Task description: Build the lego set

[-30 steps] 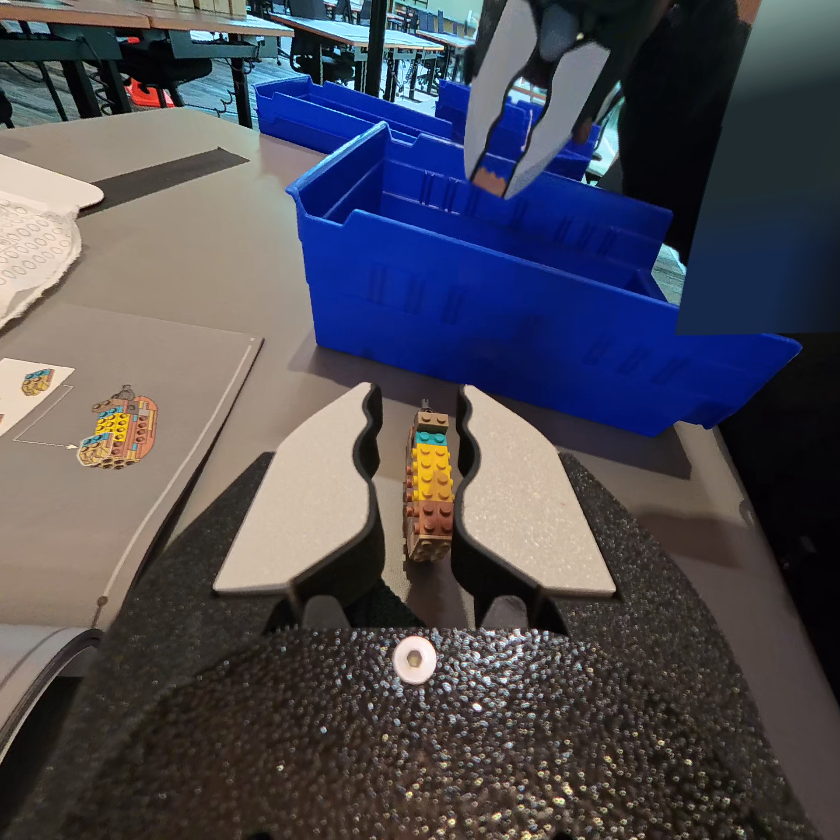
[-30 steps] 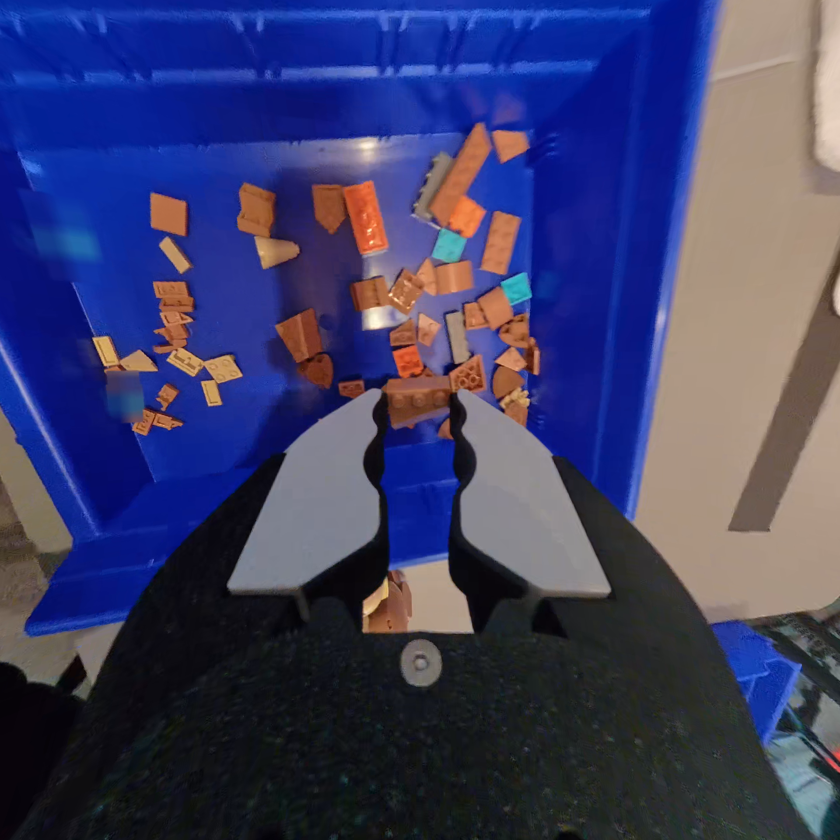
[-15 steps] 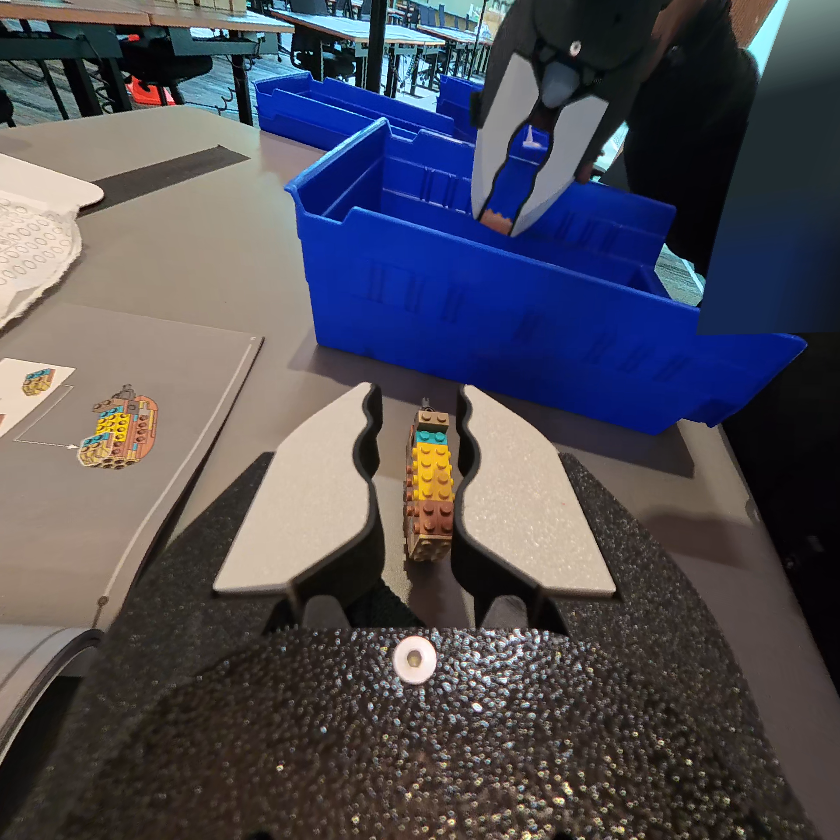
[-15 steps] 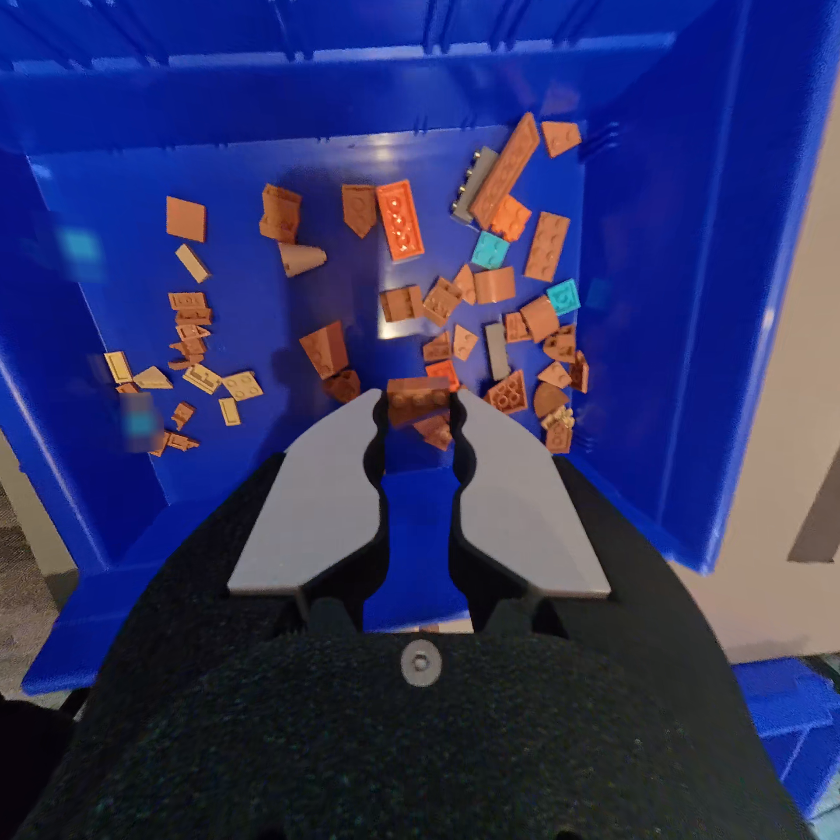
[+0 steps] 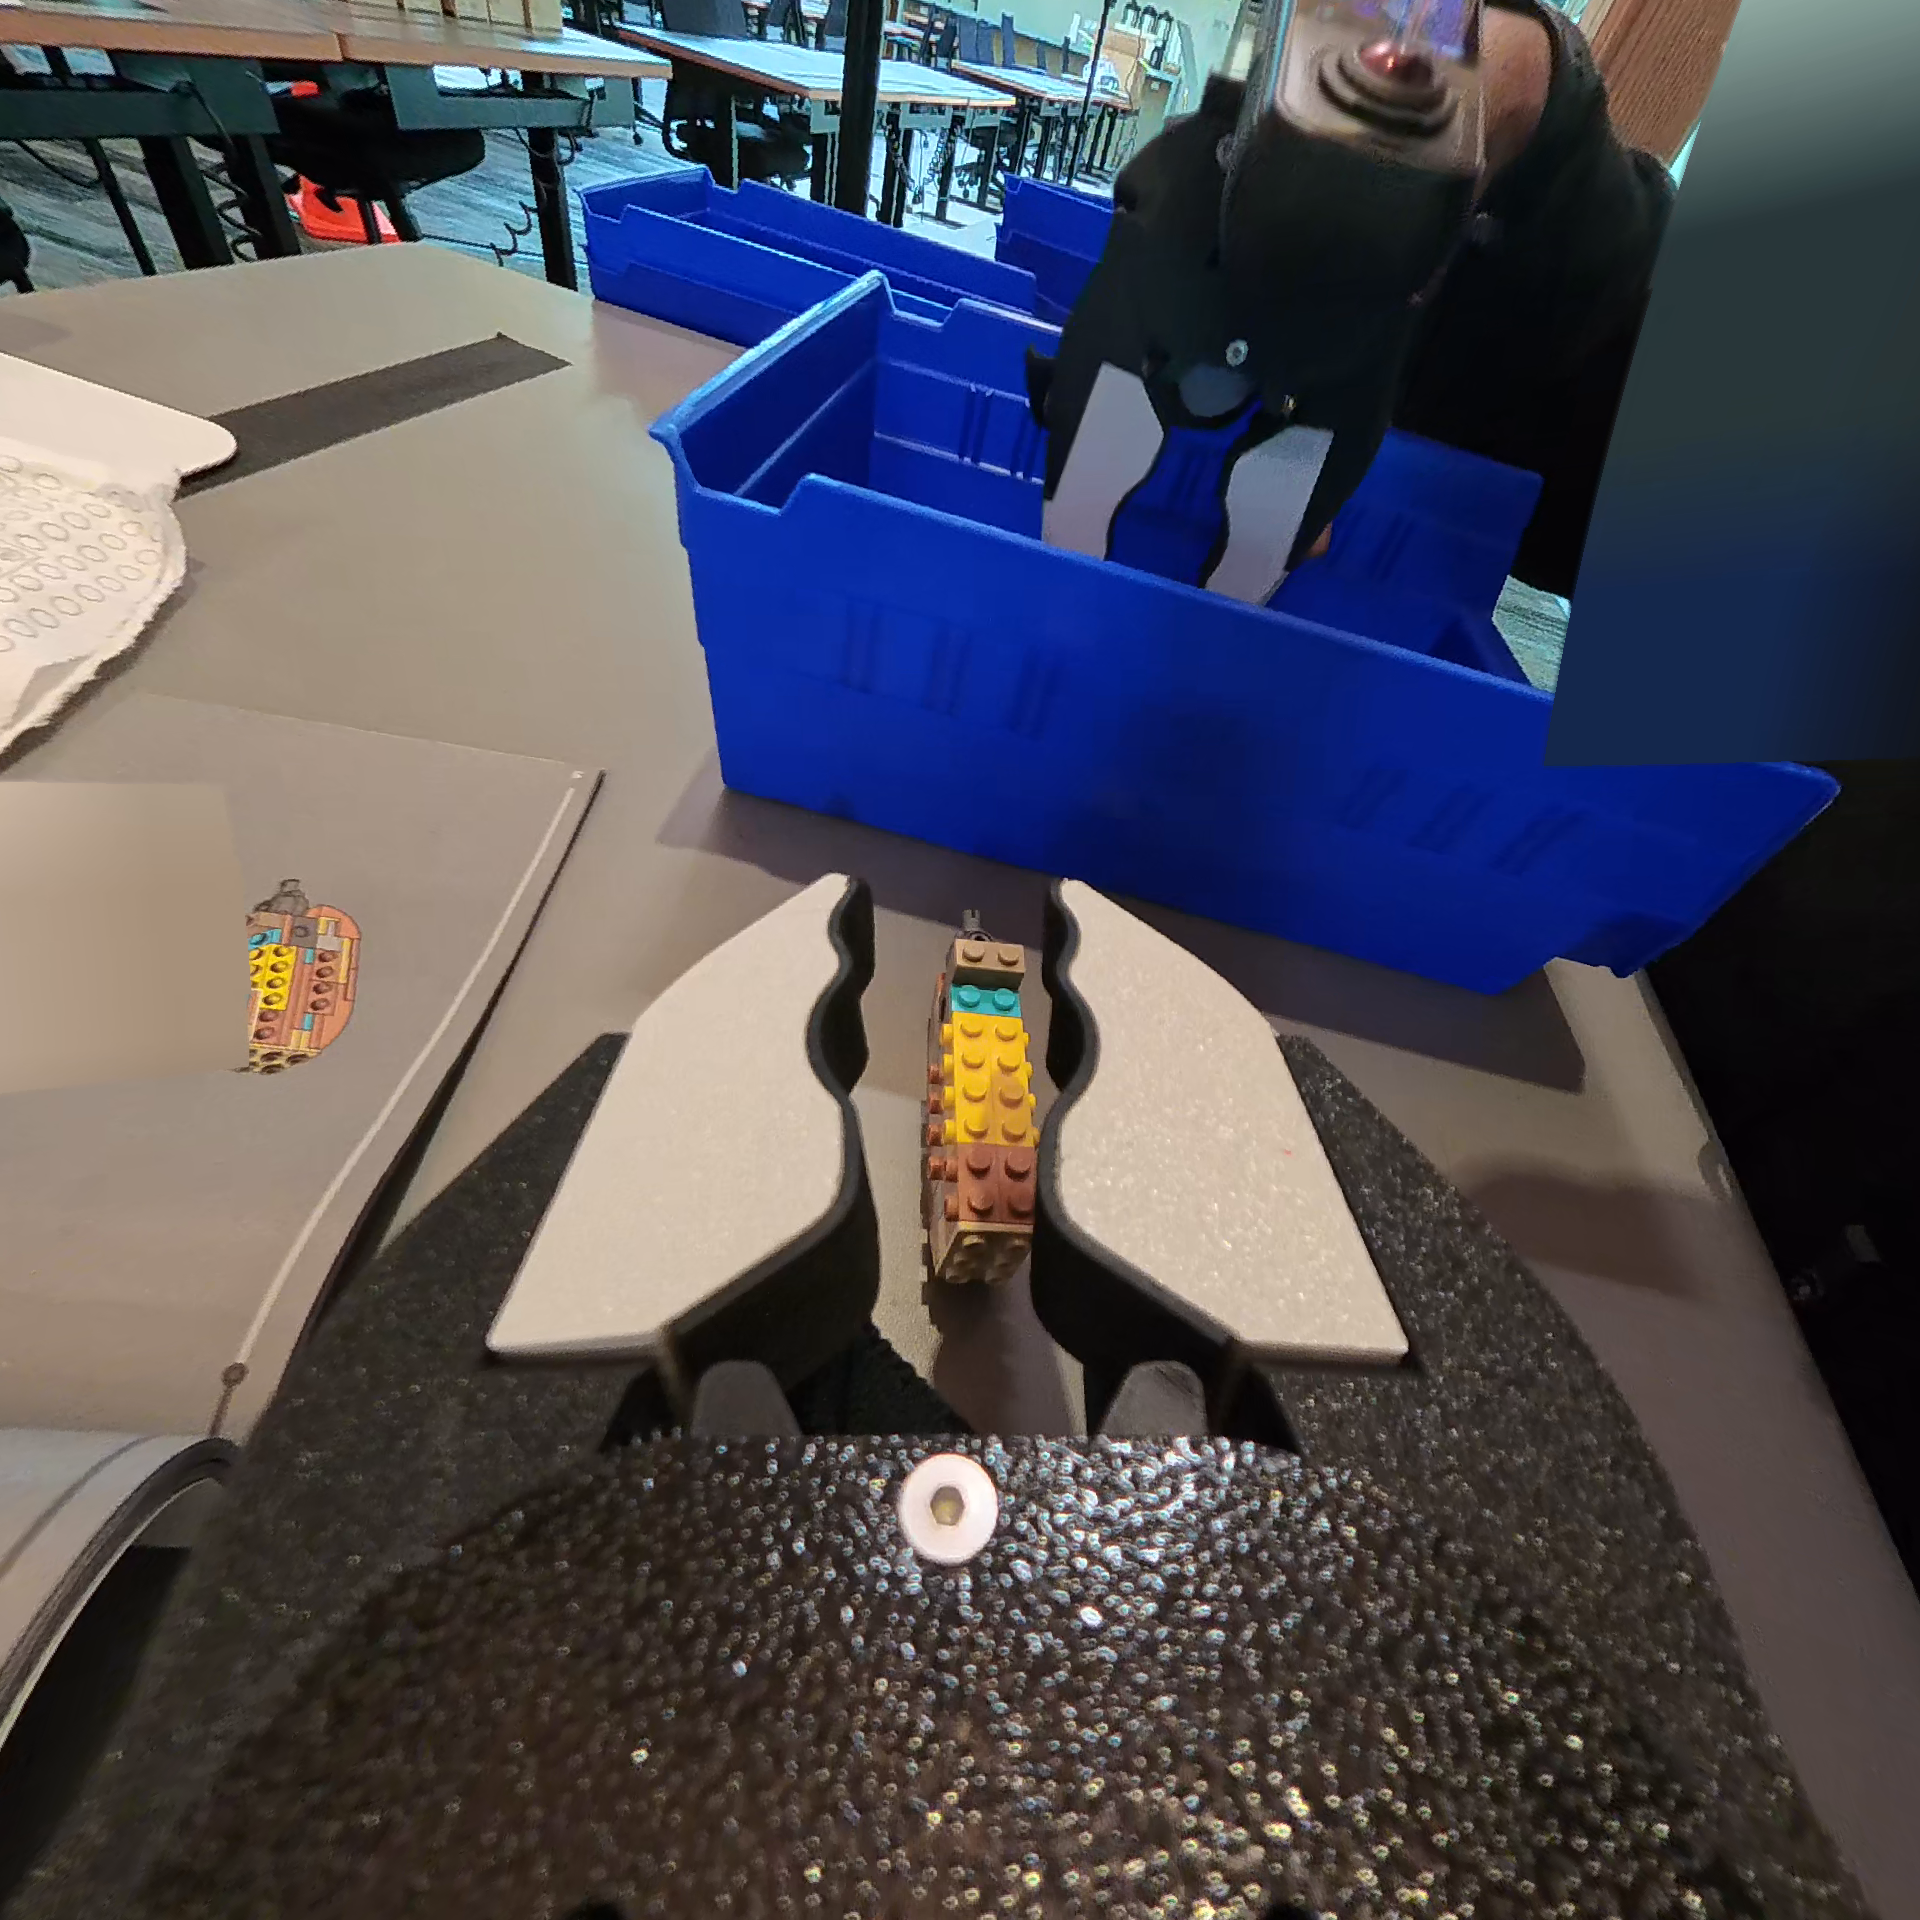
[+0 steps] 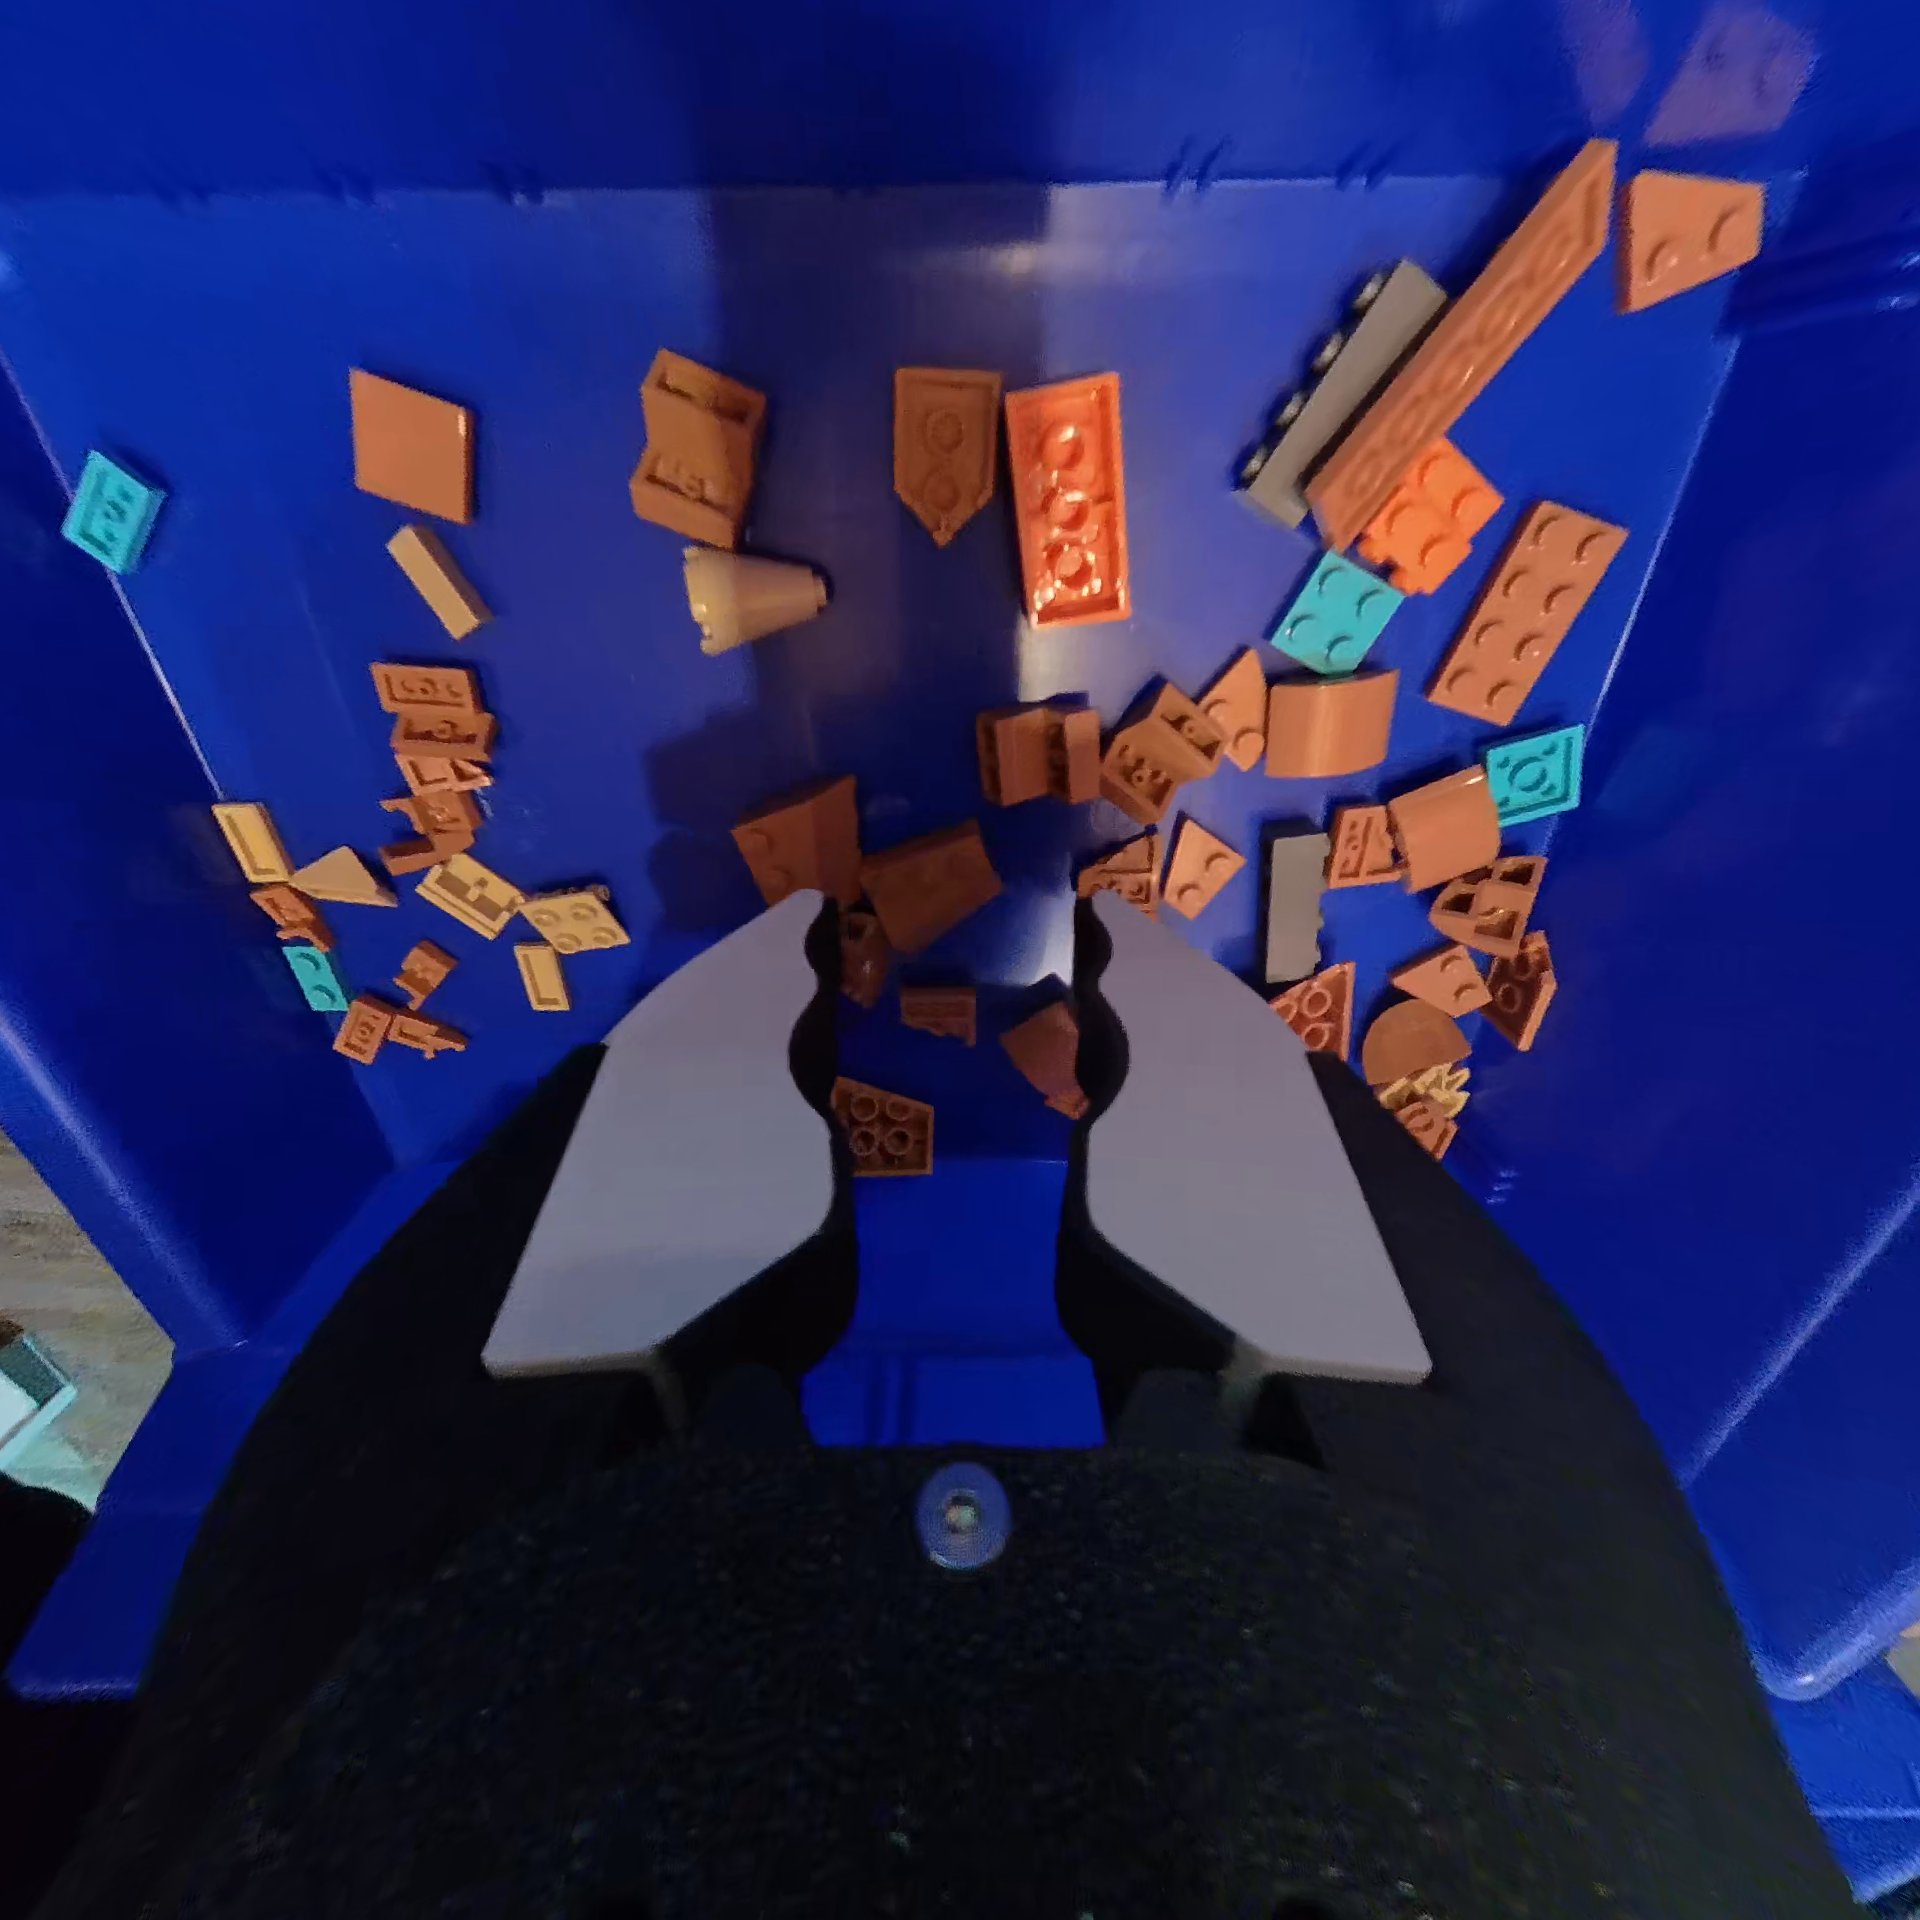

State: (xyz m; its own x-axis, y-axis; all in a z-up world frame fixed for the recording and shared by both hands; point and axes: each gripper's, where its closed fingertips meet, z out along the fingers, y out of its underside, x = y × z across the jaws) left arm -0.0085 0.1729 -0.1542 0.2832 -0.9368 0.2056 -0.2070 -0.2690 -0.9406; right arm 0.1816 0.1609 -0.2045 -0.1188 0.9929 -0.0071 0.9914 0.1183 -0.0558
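My left gripper (image 5: 953,899) rests low over the grey table (image 5: 520,582), jaws apart. A small lego build (image 5: 982,1101) of tan, teal, yellow and brown bricks lies between its fingers. The build sits against the right pad, and bare table shows between it and the left pad. My right gripper (image 6: 953,909) is open inside the blue bin (image 6: 935,104), just above its floor. Several loose brown pieces lie there, and one brown sloped piece (image 6: 930,883) lies just ahead of the tips, touching neither pad. In the left wrist view the right gripper (image 5: 1174,551) reaches down into the bin (image 5: 1039,707).
An open instruction booklet (image 5: 416,883) with a picture of the build lies left of my left gripper. A white patterned cloth (image 5: 62,561) lies at the far left. More blue bins (image 5: 779,249) stand behind. Teal, orange and grey pieces are scattered in the bin. Left tips to right tips: about 20 cm.
My right gripper went down into the bin and opened. The brown brick held at its tips left the grasp and lies among the loose pieces. My left gripper and the build have not moved.
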